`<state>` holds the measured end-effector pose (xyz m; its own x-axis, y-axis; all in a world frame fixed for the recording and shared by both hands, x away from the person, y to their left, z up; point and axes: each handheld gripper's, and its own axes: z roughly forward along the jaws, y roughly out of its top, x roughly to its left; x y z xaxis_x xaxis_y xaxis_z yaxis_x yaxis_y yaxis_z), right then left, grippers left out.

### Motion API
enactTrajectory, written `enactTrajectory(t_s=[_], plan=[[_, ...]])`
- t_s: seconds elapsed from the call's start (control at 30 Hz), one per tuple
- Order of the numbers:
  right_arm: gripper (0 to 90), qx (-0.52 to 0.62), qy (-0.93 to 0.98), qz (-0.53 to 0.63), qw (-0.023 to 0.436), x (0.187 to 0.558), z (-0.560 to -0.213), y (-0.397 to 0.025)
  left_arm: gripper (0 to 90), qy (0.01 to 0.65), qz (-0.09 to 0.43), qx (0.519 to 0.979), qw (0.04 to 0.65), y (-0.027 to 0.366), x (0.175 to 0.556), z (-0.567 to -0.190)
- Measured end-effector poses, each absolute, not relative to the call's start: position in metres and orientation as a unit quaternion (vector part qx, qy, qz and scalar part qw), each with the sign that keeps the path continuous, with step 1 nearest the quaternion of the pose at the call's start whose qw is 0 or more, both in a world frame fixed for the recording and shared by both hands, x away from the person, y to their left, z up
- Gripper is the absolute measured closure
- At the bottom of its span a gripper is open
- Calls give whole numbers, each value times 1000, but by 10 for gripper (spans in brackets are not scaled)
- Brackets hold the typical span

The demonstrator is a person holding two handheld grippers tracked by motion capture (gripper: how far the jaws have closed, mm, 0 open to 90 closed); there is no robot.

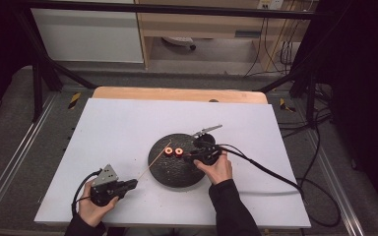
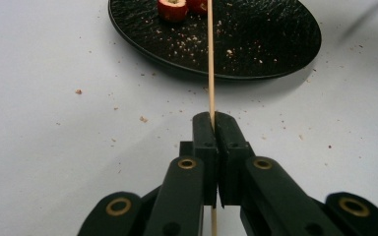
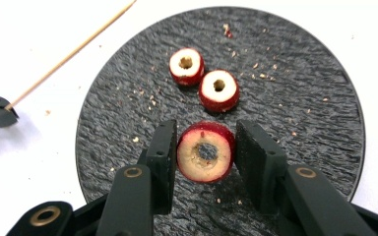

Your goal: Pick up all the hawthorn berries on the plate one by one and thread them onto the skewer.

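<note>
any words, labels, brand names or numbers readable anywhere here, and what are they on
None can be read.
The black plate, the red fruit pieces, the wooden skewer and both hand-held grippers, left and right, bear no text.
The yellow-and-black floor markers carry stripes, no lettering.

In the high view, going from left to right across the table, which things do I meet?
Left gripper → thin wooden skewer → two red cored fruit pieces on the round black plate → right gripper.

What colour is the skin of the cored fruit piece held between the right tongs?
Dark red skin, with pale cream flesh, on the fruit piece; the right gripper view shows it best.
</note>
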<state>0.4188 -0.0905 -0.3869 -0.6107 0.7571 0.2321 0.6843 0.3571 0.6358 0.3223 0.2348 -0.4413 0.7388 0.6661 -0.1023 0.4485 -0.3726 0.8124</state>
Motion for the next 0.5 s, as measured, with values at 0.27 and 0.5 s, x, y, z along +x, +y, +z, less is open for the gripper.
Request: enactTrajectory(t_s=[0.27,0.5], plan=[[619,451,784,423,58,409,-392,-98,880,341,123,818,446,234,322,-442],[619,465,736,489,61,399,-403,-101,880,342,124,817,448,235,322,-441]])
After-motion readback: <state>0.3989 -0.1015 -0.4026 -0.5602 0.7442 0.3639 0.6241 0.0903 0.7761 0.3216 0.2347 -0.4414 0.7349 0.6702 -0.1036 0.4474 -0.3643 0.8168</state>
